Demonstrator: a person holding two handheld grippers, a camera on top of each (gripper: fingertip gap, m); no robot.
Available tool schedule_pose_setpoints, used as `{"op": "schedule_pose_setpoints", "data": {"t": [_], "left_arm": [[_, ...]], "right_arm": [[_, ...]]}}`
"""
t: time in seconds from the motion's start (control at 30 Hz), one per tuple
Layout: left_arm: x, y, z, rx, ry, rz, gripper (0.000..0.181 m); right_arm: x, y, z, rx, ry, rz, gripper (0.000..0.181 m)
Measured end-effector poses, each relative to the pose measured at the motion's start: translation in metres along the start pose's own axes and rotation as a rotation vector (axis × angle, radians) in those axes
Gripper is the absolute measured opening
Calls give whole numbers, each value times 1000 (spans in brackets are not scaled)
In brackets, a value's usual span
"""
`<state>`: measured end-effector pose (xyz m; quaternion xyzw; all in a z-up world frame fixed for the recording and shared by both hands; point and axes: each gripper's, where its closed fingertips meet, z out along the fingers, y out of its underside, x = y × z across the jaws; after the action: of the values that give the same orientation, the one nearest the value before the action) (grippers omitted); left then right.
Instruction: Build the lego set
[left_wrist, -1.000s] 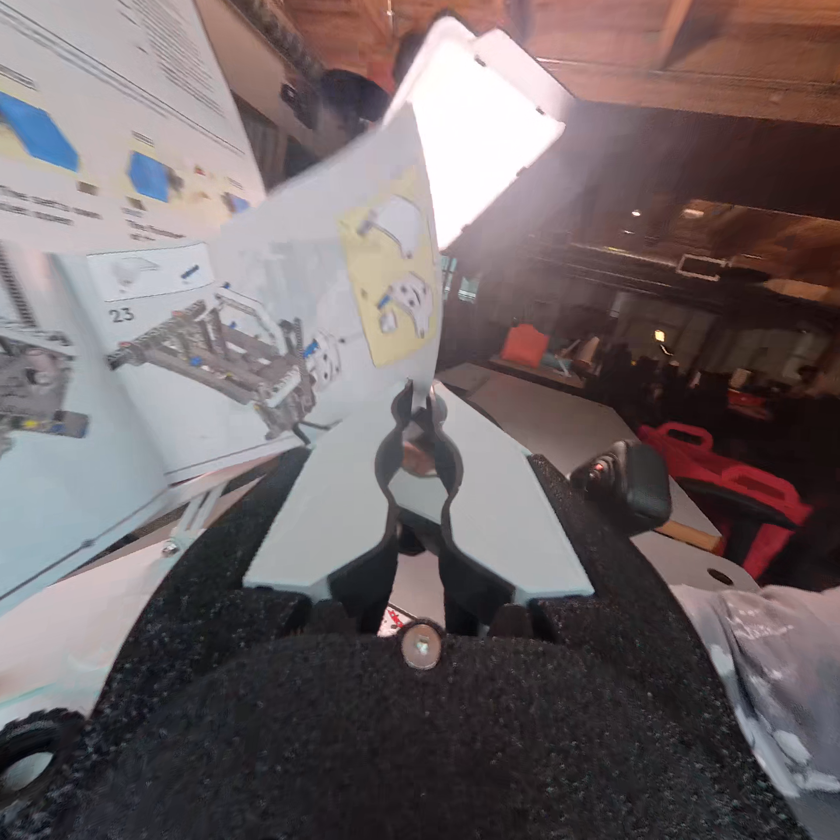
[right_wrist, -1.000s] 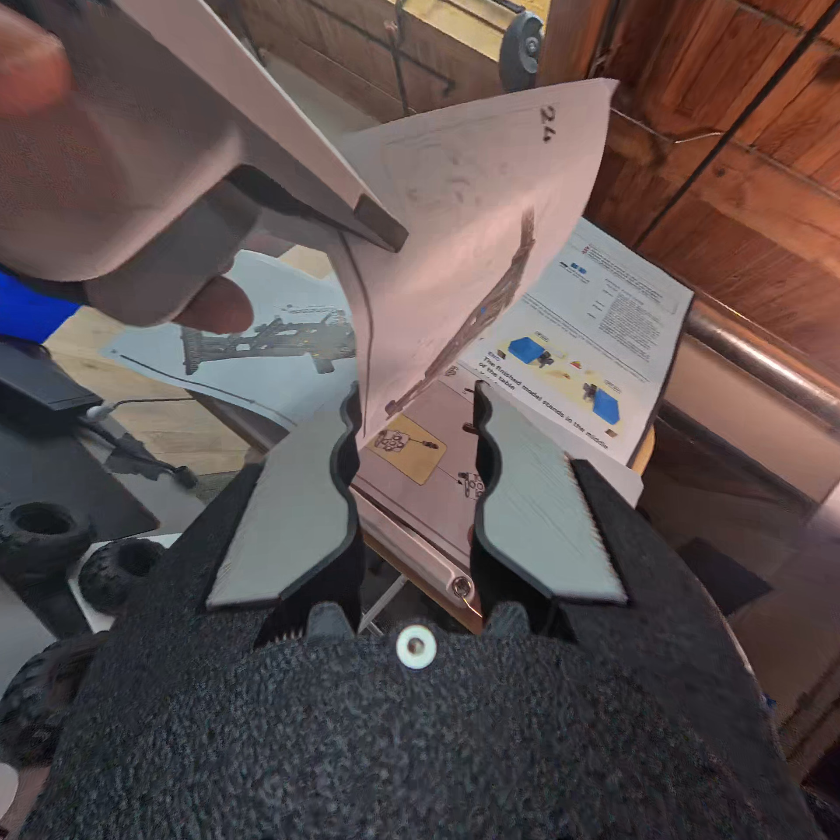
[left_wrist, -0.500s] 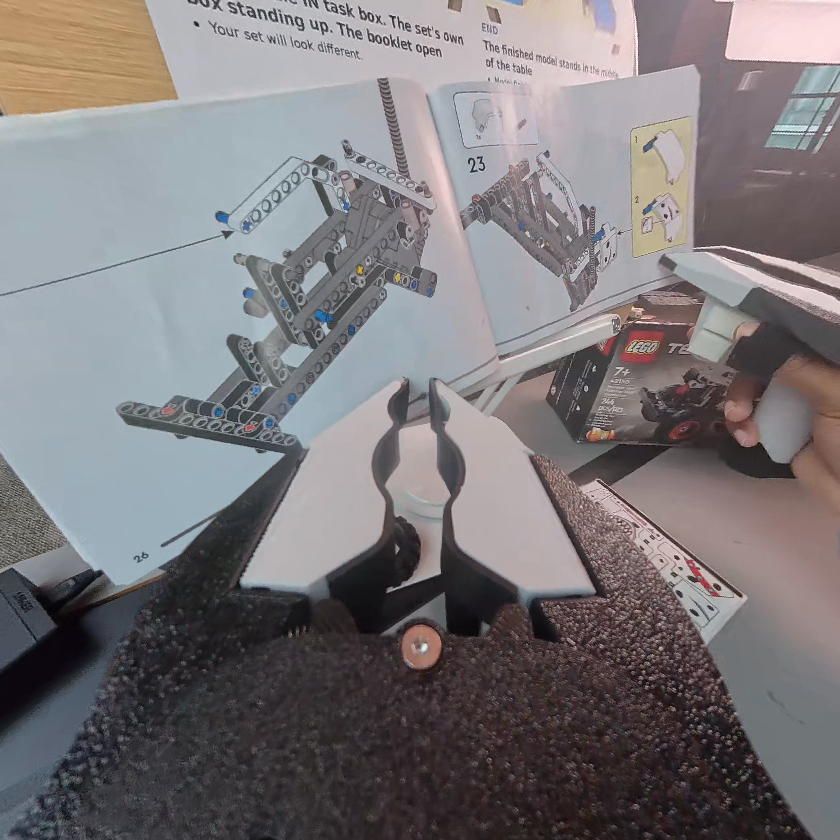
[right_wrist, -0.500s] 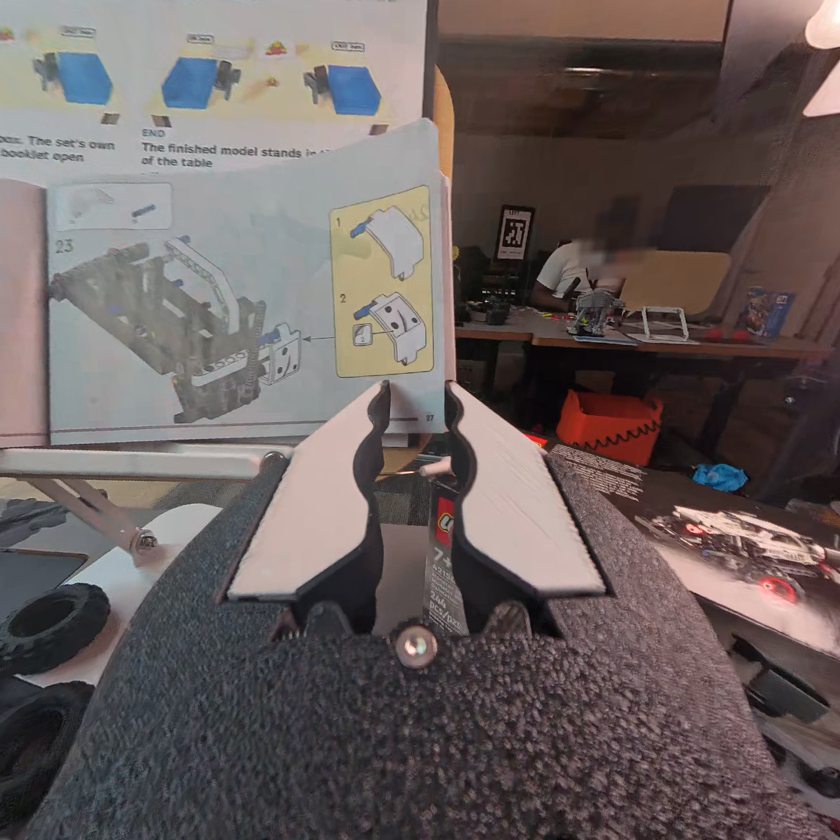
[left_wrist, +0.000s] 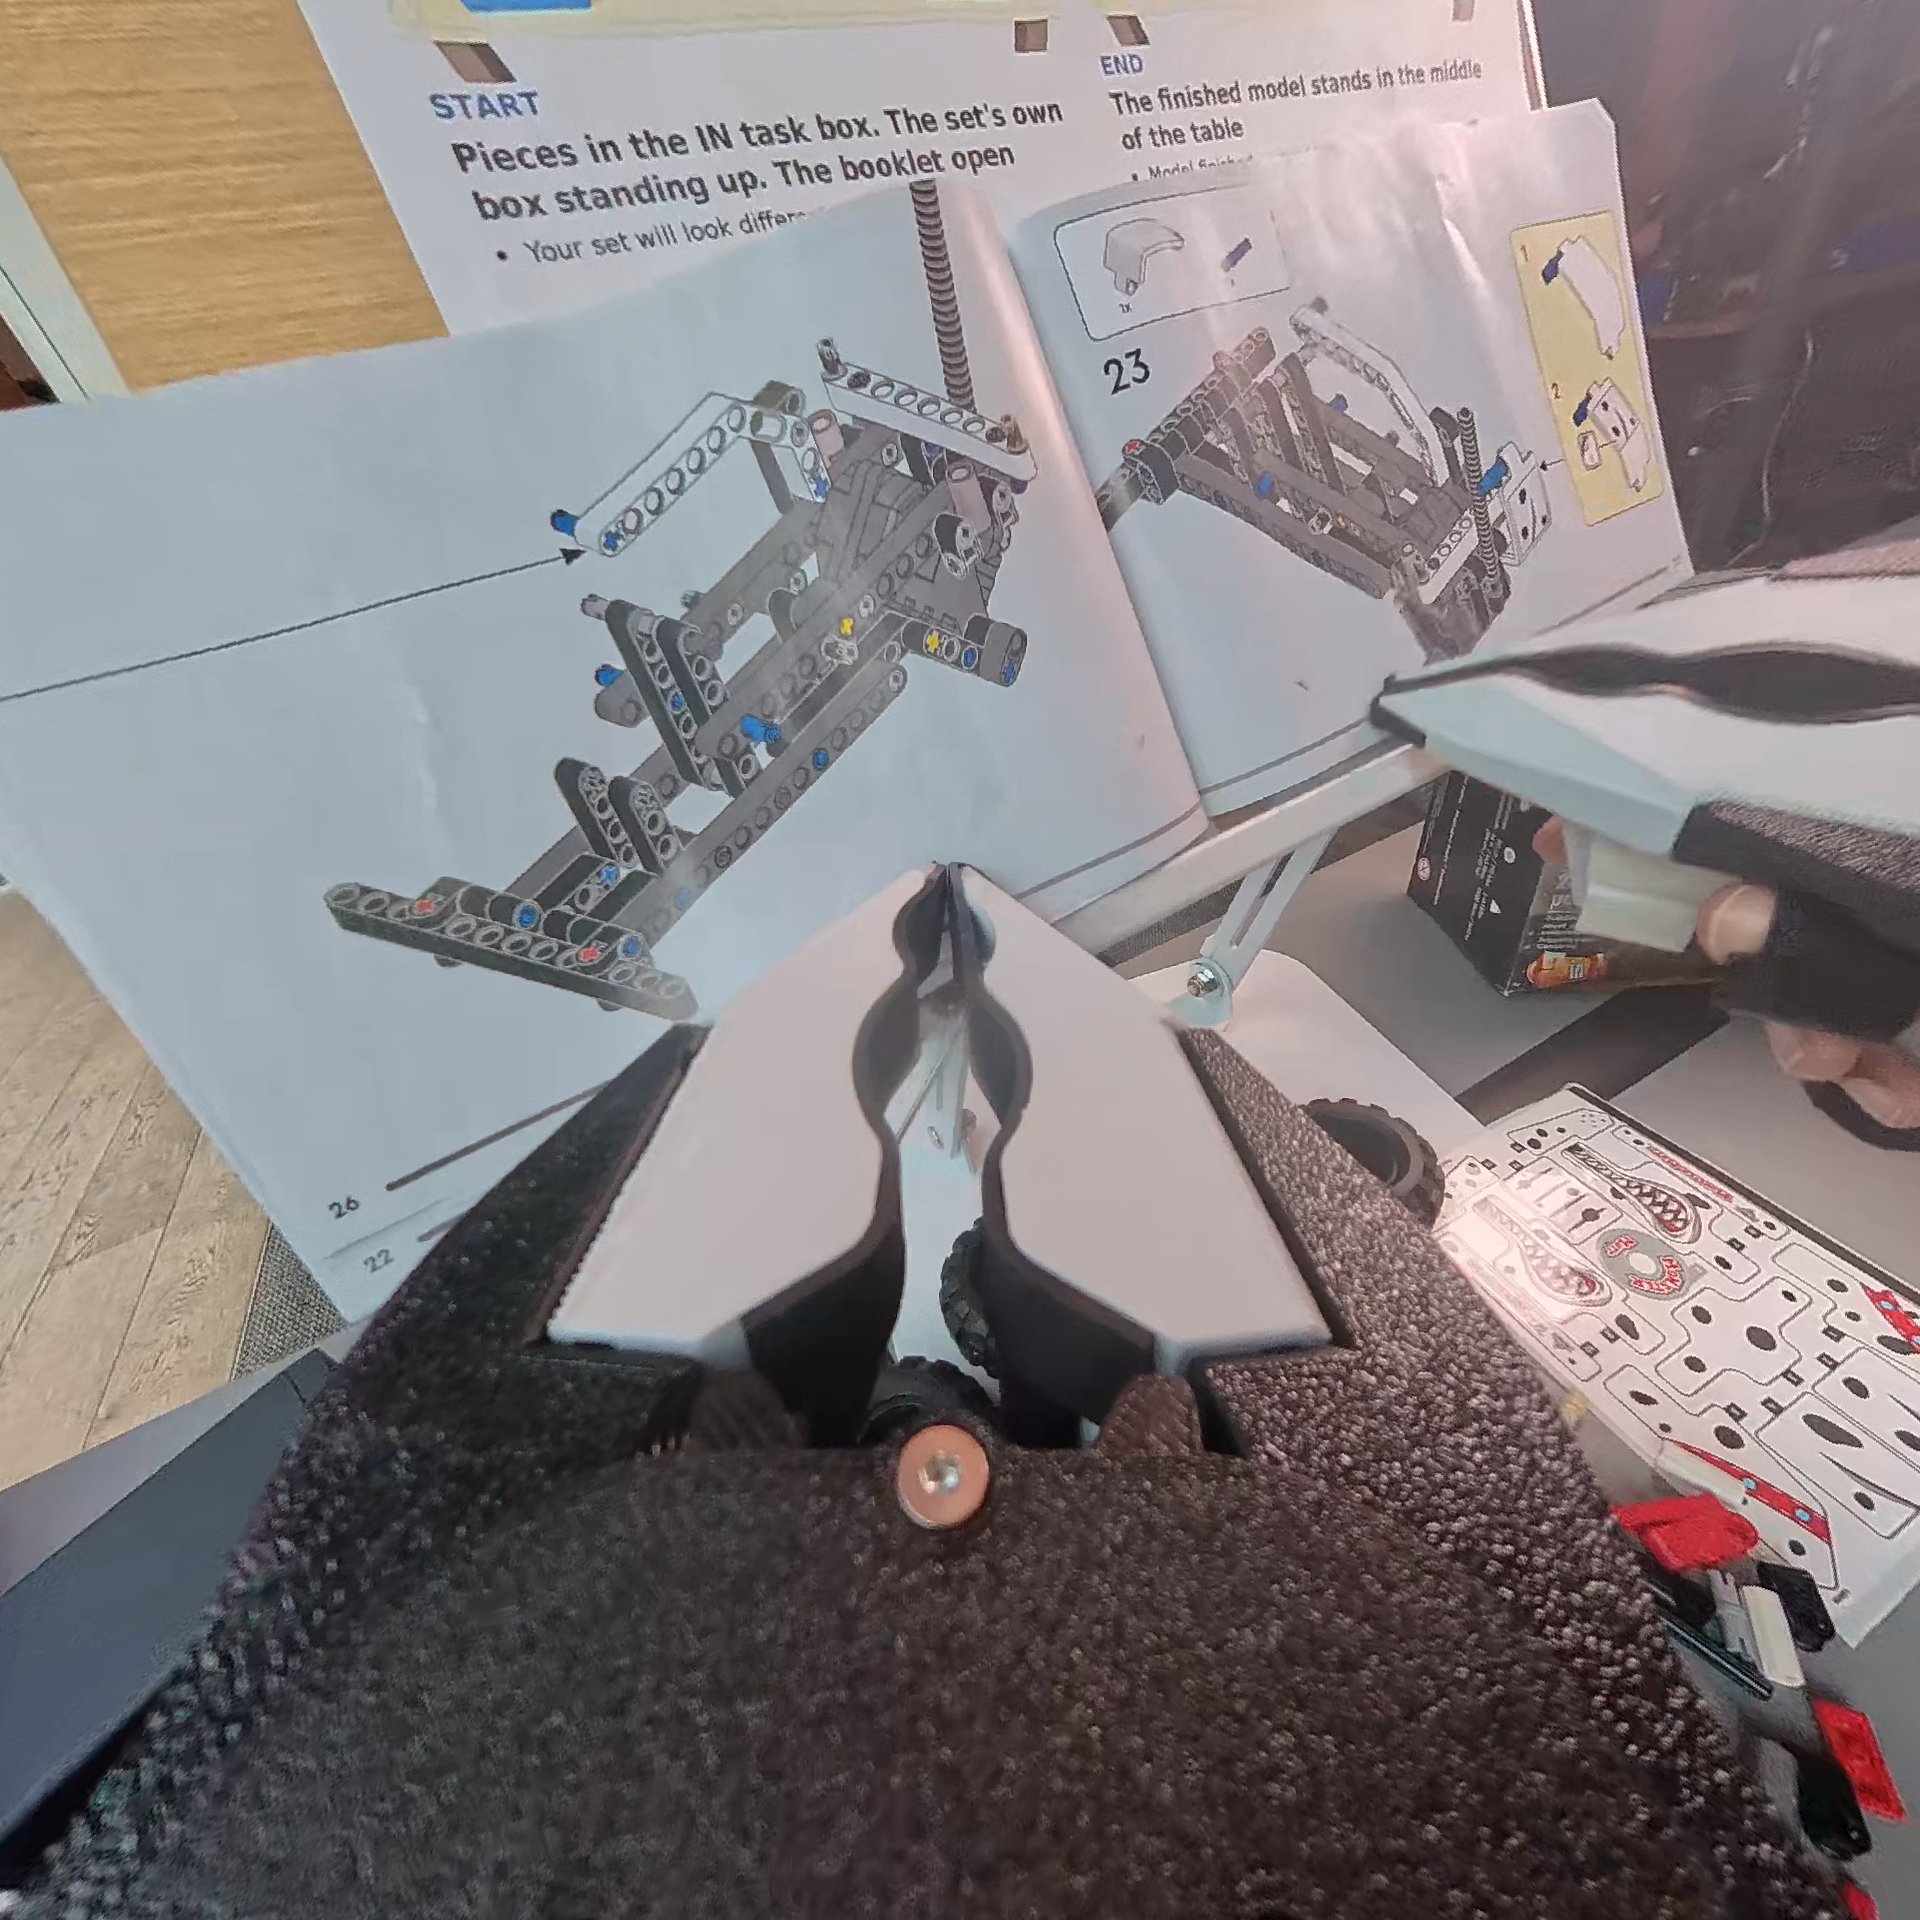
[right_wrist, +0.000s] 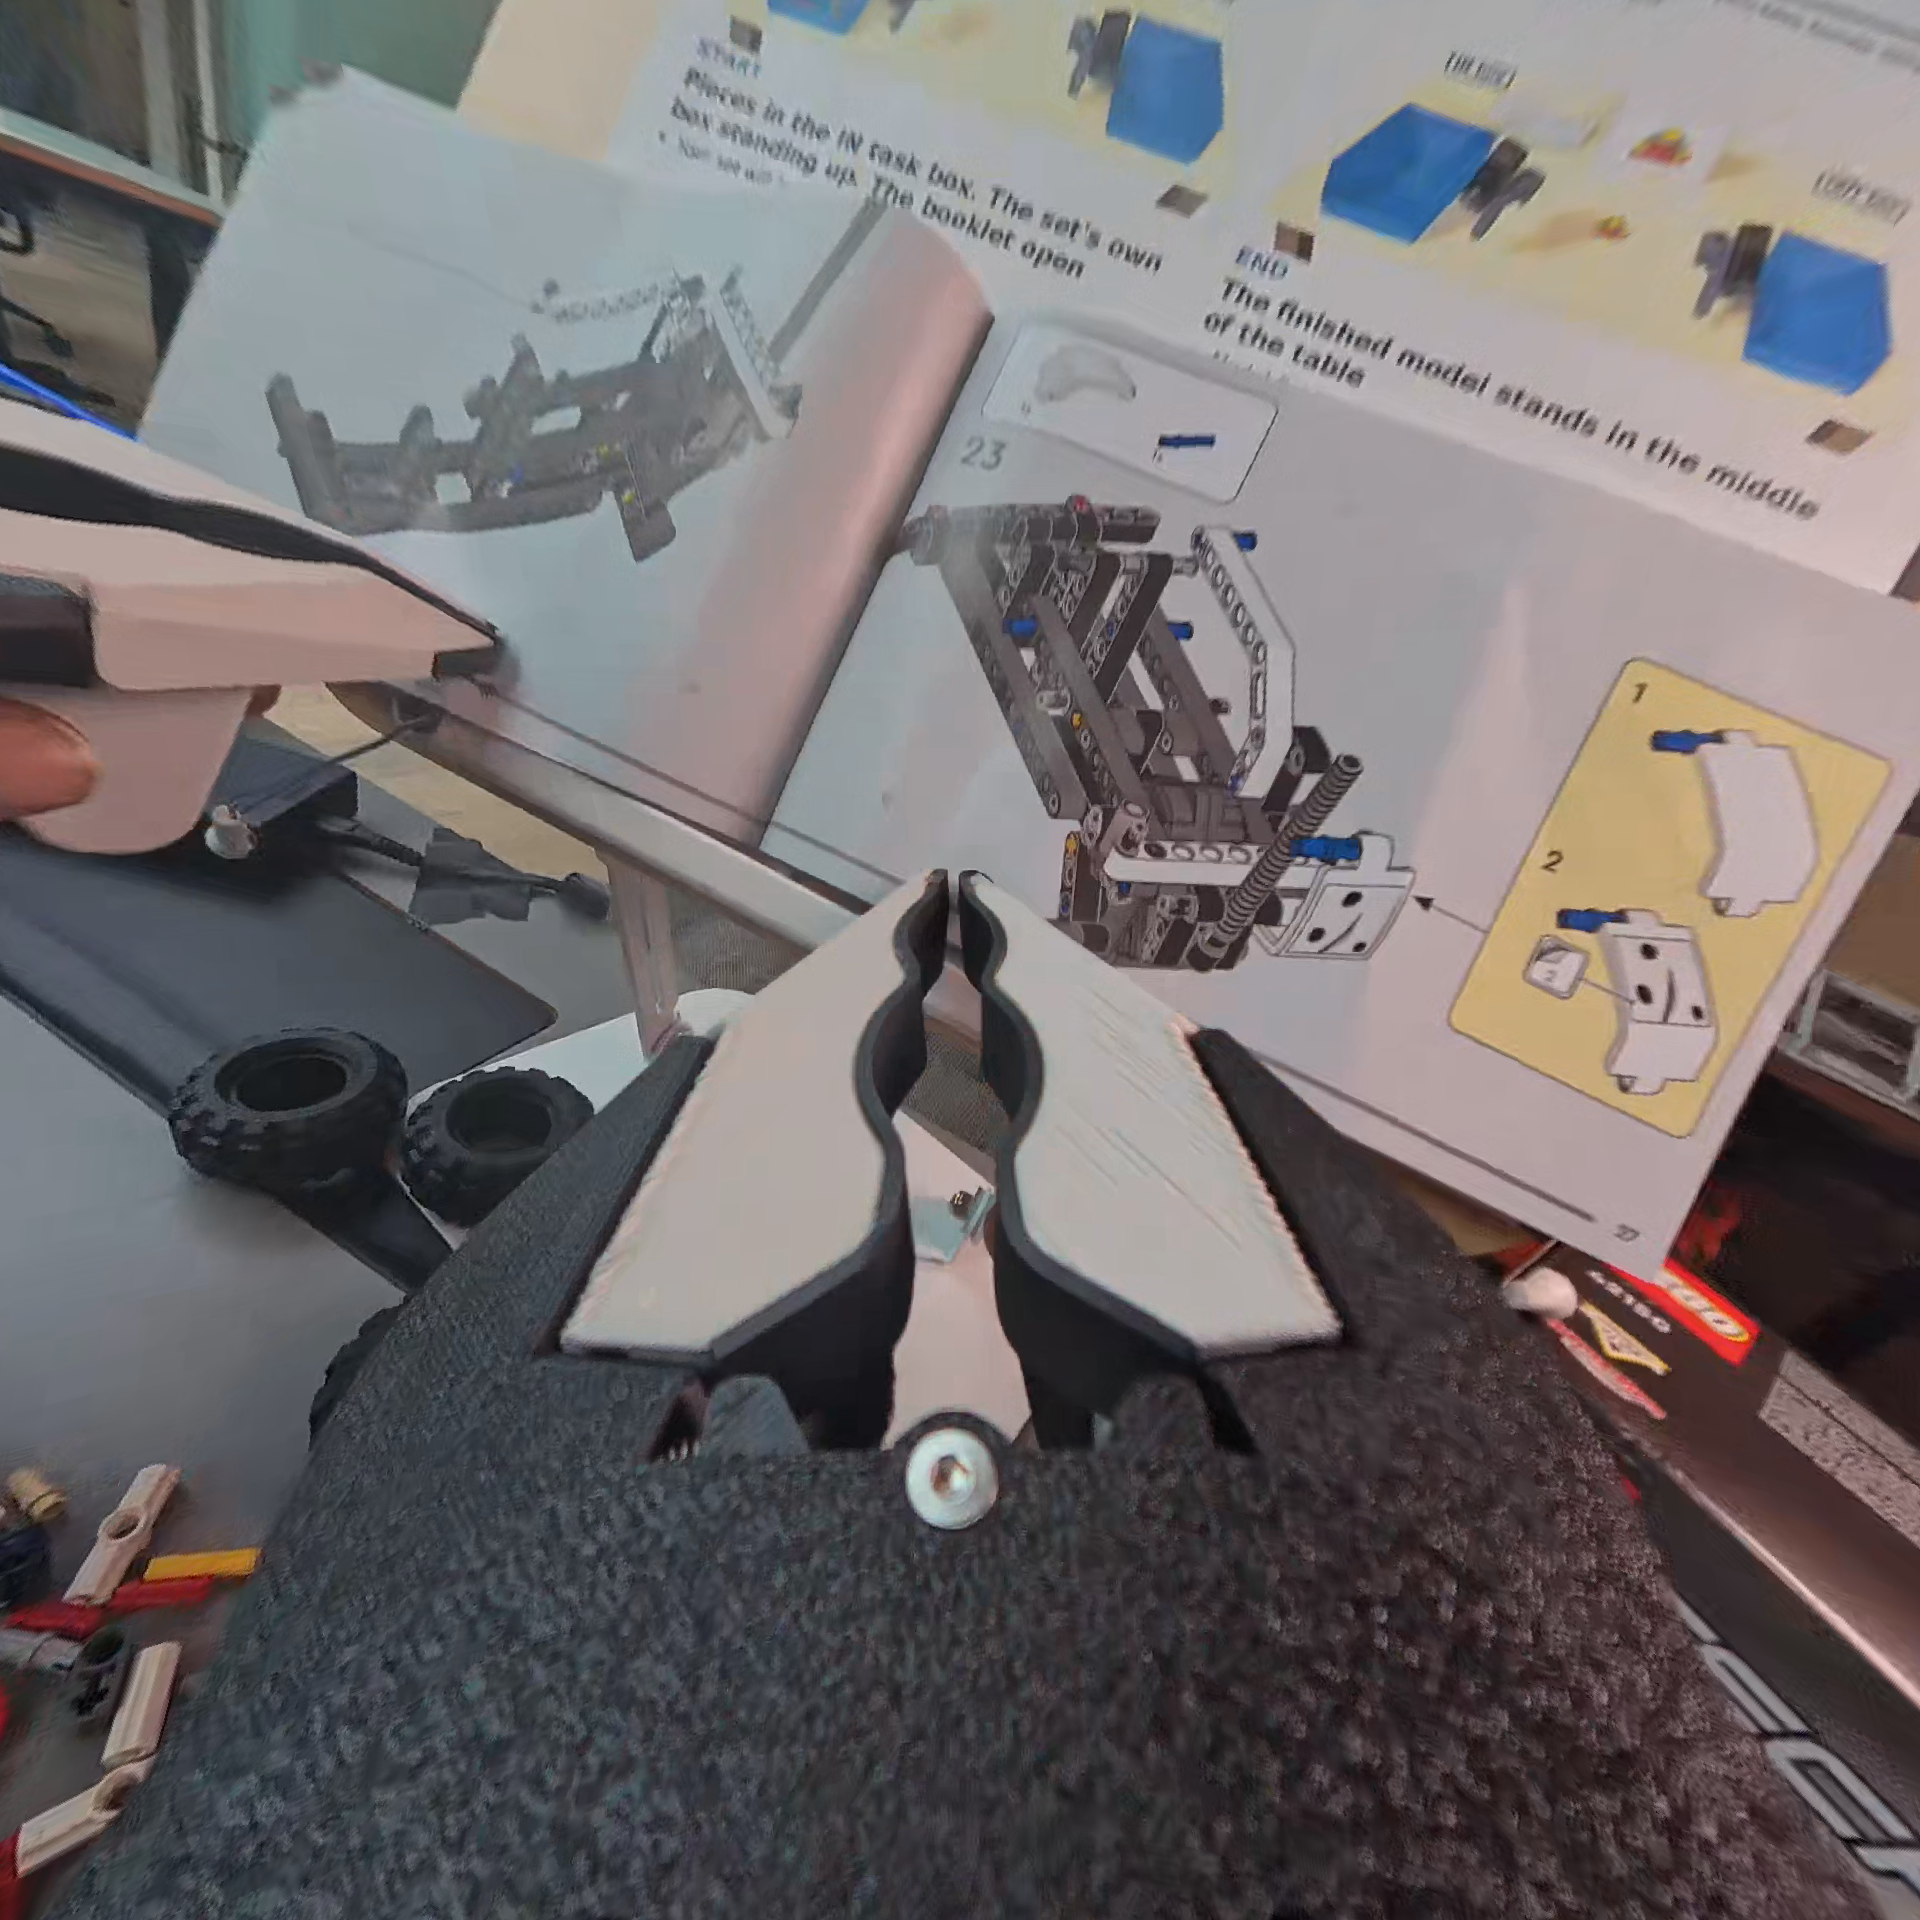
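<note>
Left hand-held gripper (left_wrist: 948, 875), lower centre of the left wrist view: pale grey fingers with black wavy inner edges, tips pressed together, clenched on nothing. Its tips sat in front of the lower edge of the open paper instruction booklet (left_wrist: 436, 644).

Right hand-held gripper (right_wrist: 952, 881), lower centre of the right wrist view: tips nearly touching, only a hair of gap, nothing between them, so clenched too. In the left wrist view it entered from the right edge, its tip at the lower right corner of the booklet's right page.

Booklet stood open on a white metal folding stand (left_wrist: 1236, 935), both pages showing grey beam-frame drawings. Behind it, at the top of the frame, a larger printed white sheet with blue boxes pictured on it (right_wrist: 1455, 156).

Containers: a dark cardboard Lego set box (left_wrist: 1486, 883) stood on the grey desk (left_wrist: 1621, 1081) at mid right, behind the right gripper; contents not visible.

Loose parts on the desk: two black rubber tyres (right_wrist: 291, 1101) at left centre of the right wrist view; tan, red and yellow connector pins (right_wrist: 125, 1538) at lower left. A white sticker sheet (left_wrist: 1704, 1309) lay flat at lower right of the left wrist view, red pieces (left_wrist: 1683, 1538) on its near edge.
</note>
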<state>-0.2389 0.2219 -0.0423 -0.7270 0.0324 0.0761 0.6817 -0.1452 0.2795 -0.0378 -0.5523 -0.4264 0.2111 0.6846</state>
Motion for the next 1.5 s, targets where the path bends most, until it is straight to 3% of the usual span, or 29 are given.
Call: {"op": "schedule_pose_setpoints", "data": {"t": [0.33,1.07,1.5], "left_arm": [[-9,5,5,-14,-12,-1,5],[-9,6,-1,-32,-2,-49,8],[-19,-4,-7,7,-43,-88,8]], "right_arm": [[16,17,4,-47,10,146,3],[20,18,0,-44,17,171,7],[18,-1,-6,53,3,166,13]]}}
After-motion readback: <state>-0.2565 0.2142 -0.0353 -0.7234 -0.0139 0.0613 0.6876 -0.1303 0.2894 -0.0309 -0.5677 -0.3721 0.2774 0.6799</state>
